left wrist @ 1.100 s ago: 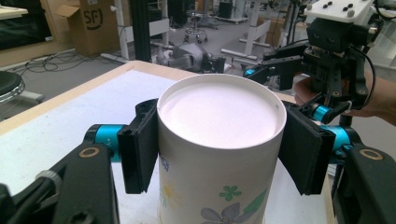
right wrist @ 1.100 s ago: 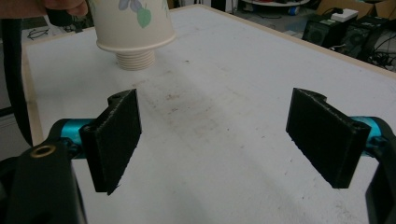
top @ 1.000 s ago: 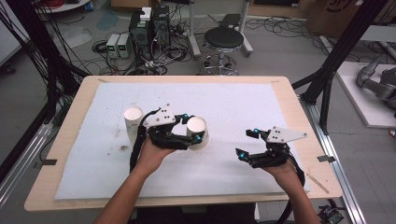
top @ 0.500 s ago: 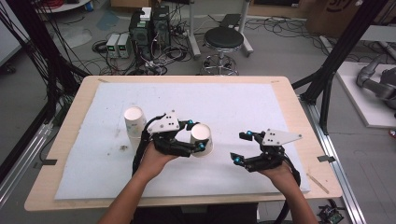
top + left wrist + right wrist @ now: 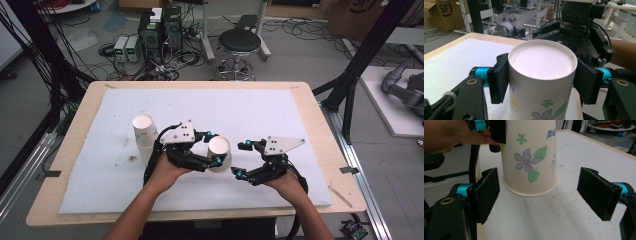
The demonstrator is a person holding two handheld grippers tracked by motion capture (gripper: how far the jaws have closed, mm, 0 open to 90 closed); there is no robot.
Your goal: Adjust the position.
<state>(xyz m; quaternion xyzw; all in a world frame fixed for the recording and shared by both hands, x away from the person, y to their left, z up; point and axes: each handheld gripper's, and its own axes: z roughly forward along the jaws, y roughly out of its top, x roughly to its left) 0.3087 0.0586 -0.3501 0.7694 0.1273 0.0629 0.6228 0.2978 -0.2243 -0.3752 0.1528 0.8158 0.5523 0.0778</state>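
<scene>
The left hand-held gripper is clamped on a flowered paper cup, its black pads pressing the cup's two sides; the cup is upside down, flat base up and rim lifted clear of the counter. The right hand-held gripper has its jaws spread wide, just beside the cup's rim and level with it, touching nothing. A second stack of cups stands behind the left hand-held gripper's wrist side.
</scene>
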